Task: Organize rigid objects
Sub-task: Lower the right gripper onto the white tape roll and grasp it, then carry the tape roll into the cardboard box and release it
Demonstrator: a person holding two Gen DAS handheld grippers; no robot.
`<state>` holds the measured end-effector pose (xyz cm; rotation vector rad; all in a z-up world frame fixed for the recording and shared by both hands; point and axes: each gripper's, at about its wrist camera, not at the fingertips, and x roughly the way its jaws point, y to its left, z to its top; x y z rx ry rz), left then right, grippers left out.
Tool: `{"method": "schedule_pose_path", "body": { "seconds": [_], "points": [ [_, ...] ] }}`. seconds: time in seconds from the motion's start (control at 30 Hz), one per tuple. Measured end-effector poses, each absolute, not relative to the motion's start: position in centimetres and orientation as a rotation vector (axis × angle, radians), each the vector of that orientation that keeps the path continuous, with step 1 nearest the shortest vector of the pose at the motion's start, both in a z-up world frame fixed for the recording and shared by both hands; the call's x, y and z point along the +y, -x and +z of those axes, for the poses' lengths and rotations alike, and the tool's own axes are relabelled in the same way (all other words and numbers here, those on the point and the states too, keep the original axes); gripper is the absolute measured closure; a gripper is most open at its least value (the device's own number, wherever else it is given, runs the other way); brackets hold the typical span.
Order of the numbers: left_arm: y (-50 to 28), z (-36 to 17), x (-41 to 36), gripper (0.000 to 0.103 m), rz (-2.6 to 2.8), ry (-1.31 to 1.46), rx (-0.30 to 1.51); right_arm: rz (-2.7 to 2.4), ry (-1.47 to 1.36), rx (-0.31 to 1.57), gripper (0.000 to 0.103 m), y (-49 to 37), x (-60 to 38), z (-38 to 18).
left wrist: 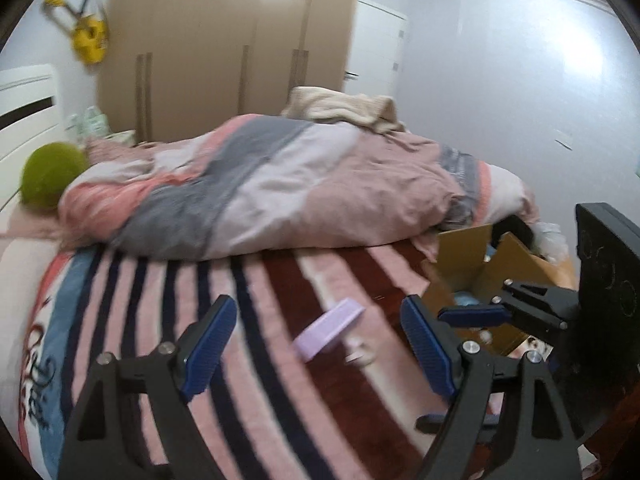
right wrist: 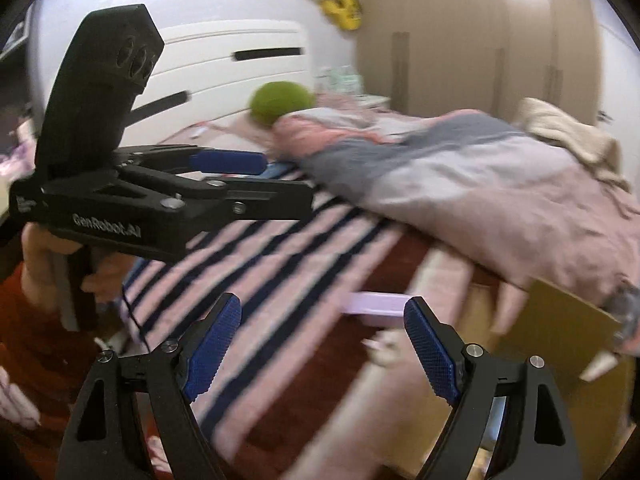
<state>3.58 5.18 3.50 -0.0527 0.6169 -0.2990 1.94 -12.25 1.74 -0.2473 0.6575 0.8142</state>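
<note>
The purple box lies on the striped bed, near the cardboard box, maybe its new home. The left gripper and right gripper are both wide open and empty, ready to pick it up.

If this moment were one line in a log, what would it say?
left tool: open, empty | right tool: open, empty | purple box: on striped bedspread | cardboard box: open, beside bed

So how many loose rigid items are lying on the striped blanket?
2: a lilac box lying mid-blanket and a small blurred whitish item just right of it. More may be hidden in the cardboard box.
</note>
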Motion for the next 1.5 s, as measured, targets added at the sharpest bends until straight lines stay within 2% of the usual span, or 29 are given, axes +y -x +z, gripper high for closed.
{"method": "schedule_pose_path", "body": {
  "seconds": [0.27,0.43,0.6,0.73,0.8,0.83,1.07,1.3,1.33,1.4,1.5],
  "points": [
    [-0.9,-2.9,10.9,0.021,-0.181,0.137,0.638,0.786,0.267,0.816,0.021,-4.0,-6.5,-6.4],
    [-0.6,-6.3,12.3,0.021,-0.185,0.187,0.676,0.545,0.267,0.863,0.022,-7.5,-8.4,-11.7],
    [-0.8,-8.0,12.6,0.021,-0.196,0.223,0.701,0.353,0.271,0.877,0.022,-10.8,-11.0,-14.4],
    [-0.9,-8.3,12.3,0.021,-0.212,0.231,0.71,0.314,0.298,0.875,0.033,-12.4,-11.6,-15.8],
    [-1.2,-8.2,12.0,0.021,-0.216,0.226,0.715,0.312,0.305,0.856,0.045,-12.3,-11.8,-15.6],
    [-1.2,-8.2,11.9,0.021,-0.217,0.222,0.716,0.309,0.313,0.849,0.059,-12.2,-11.9,-15.5],
    [-1.8,-6.9,9.7,0.021,-0.288,0.19,0.727,0.457,0.303,0.816,0.059,-9.4,-10.4,-13.1],
    [-2.1,-4.3,6.2,0.022,-0.447,0.2,0.727,0.748,0.332,0.694,0.059,-3.4,-7.5,-6.6],
    [-2.2,-3.9,5.7,0.023,-0.462,0.199,0.724,0.764,0.337,0.678,0.059,-2.7,-7.4,-5.8],
    [-2.4,-2.7,4.5,0.034,-0.501,0.198,0.722,0.786,0.347,0.641,0.059,-1.8,-7.6,-4.1],
    [-2.9,-1.2,2.5,0.041,-0.555,0.192,0.72,0.786,0.35,0.601,0.059,-1.1,-8.7,-2.5]
  ]
}}
